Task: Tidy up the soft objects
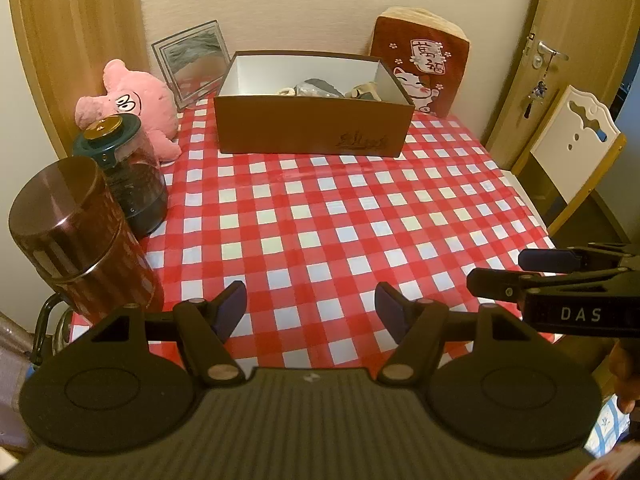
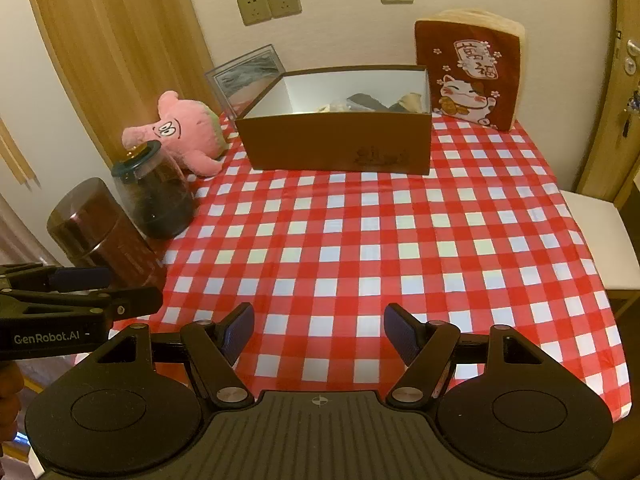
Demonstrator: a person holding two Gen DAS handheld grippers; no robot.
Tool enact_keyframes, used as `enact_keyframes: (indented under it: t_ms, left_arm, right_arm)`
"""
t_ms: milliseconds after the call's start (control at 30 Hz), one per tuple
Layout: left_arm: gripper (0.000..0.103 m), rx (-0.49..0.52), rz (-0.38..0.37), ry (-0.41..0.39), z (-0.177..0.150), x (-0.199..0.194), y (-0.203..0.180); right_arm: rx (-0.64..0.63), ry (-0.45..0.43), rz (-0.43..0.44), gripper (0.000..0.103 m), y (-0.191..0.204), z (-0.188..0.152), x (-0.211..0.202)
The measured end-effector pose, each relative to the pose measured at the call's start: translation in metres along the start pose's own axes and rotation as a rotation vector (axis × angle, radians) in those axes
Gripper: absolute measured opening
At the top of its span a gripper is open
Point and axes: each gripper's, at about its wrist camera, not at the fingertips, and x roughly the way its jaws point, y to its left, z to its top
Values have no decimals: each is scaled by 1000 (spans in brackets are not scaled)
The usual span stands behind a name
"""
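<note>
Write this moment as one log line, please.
left gripper open, empty | right gripper open, empty | pink plush beside box

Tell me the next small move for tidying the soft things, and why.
Probably carry the left gripper forward and left toward the pink plush pig. Both grippers are open and hold nothing, the pig lies outside the brown box beside the jars, and the box already holds some soft items with room left.

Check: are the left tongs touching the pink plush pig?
Apart. Left wrist view shows the open left tongs over bare tablecloth, far from the pink plush pig.
</note>
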Motion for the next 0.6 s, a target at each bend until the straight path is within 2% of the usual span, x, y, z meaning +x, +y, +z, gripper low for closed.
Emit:
enact_keyframes:
  t_ms: [600]
  left_arm:
    - [69, 5, -2, 2, -1, 3, -3]
  right_arm:
    - [2, -1, -1, 71, -4, -1, -1]
